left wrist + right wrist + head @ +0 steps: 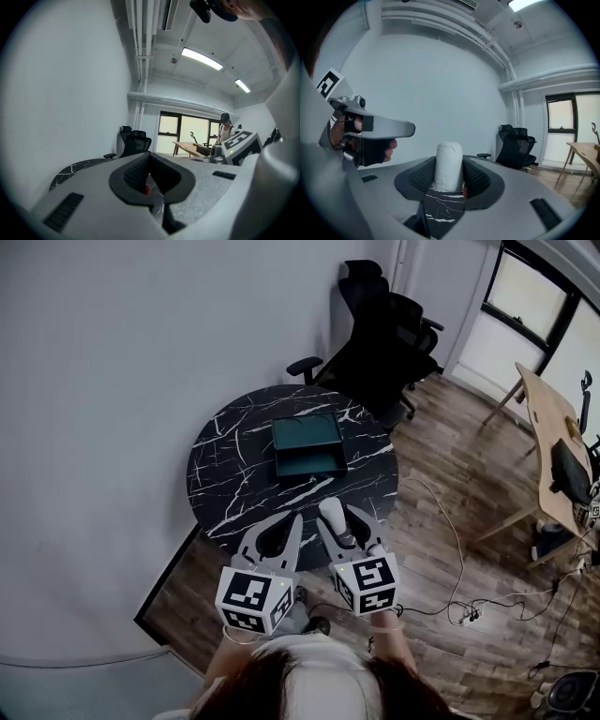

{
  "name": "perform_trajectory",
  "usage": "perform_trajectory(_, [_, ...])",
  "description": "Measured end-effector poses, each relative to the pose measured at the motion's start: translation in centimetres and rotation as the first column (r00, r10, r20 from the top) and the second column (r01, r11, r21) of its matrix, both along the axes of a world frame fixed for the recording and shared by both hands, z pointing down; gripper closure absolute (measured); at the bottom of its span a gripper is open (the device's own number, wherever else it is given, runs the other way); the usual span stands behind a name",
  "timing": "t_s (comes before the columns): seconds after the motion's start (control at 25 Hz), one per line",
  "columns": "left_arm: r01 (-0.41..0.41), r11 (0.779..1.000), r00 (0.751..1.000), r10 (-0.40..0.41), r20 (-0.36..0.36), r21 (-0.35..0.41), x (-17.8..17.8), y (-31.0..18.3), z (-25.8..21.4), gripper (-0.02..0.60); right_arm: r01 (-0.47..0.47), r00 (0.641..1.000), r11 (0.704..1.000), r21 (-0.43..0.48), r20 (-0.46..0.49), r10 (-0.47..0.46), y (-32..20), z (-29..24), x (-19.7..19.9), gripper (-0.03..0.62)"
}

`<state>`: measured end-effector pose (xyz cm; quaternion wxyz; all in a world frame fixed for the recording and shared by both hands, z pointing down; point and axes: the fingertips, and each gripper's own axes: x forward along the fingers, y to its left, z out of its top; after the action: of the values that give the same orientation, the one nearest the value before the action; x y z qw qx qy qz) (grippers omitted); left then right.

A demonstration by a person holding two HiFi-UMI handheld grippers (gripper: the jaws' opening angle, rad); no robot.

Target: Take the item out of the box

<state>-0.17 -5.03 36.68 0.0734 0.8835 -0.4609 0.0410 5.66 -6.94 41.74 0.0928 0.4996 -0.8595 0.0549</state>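
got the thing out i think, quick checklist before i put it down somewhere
1. White roll clamped in the right gripper: ok.
2. White roll clear of the green box: ok, it is held over the table's near edge.
3. Left gripper carries nothing: ok, jaws together.
4. Bare spot on the marble table for setting down: ok.
5. Nothing else left inside the green box: cannot tell.
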Motion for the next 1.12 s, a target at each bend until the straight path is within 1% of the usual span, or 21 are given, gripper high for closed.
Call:
perform_trajectory(0.56, [0.0,1.0,1.0,0.0,0.007,0.016,2.1,3.1,-0.9,0.574,-0.024,0.999,0.998,0.062,0.045,0.021,4.3,-2.9,2.8,0.398])
perform_trajectory(1.12, [0.011,1.0,1.0,-0.011,0.006,0.024,2.1,5.8,-0.9,0.574,-0.015,0.999,0.995,0.094,0.052,0.01,7.7,-3.9,3.2,0.398])
